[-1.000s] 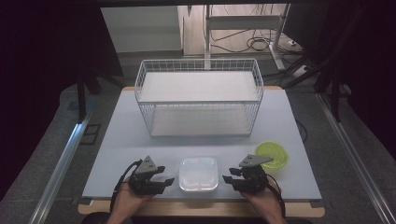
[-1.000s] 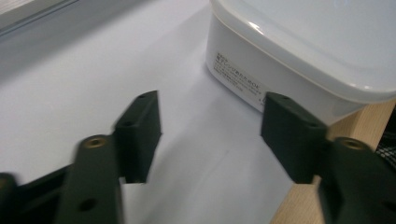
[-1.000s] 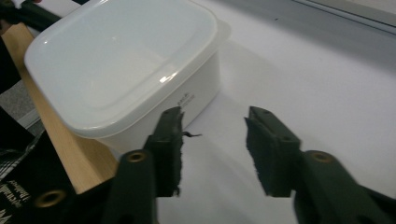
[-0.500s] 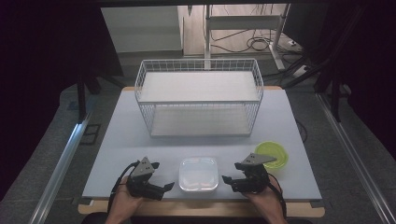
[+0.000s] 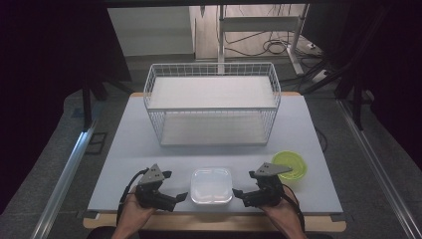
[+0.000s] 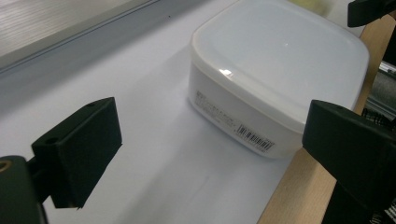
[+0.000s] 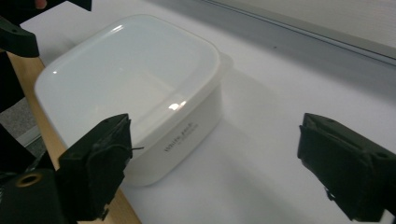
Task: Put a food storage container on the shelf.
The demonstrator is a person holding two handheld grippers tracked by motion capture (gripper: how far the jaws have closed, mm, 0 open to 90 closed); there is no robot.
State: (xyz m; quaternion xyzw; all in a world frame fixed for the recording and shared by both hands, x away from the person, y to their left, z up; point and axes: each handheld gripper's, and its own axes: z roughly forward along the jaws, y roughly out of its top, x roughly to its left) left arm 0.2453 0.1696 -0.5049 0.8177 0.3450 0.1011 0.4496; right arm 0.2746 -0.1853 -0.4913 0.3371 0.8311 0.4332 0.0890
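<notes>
Both claws had just been opening, and nothing sat between the jaws of either. The left claw (image 5: 175, 197) stood released at the near edge of the desk (image 5: 129, 149), just beside the left side of the lidded white container (image 5: 212, 185). The right claw (image 5: 243, 194) stood released too, just beside the container's right side. Compared with the high view a second before, each claw's jaws were spread wider, while both hands sat in much the same spots.

In the left gripper view the container (image 6: 275, 70) lay ahead of the jaws, apart from both, its barcode label facing the camera. In the right gripper view the container (image 7: 135, 88) lay ahead and to the left, partly behind the left jaw; whether that jaw touched it could not be told.

The container rested flat on the desk near the front edge, lid on, between the two claws. Farther back stood a white wire basket (image 5: 213, 107); a green bowl (image 5: 288, 164) sat to the right.

Judgement: the widened jaws read as readiness to take the container from both sides; no grip yet made.
</notes>
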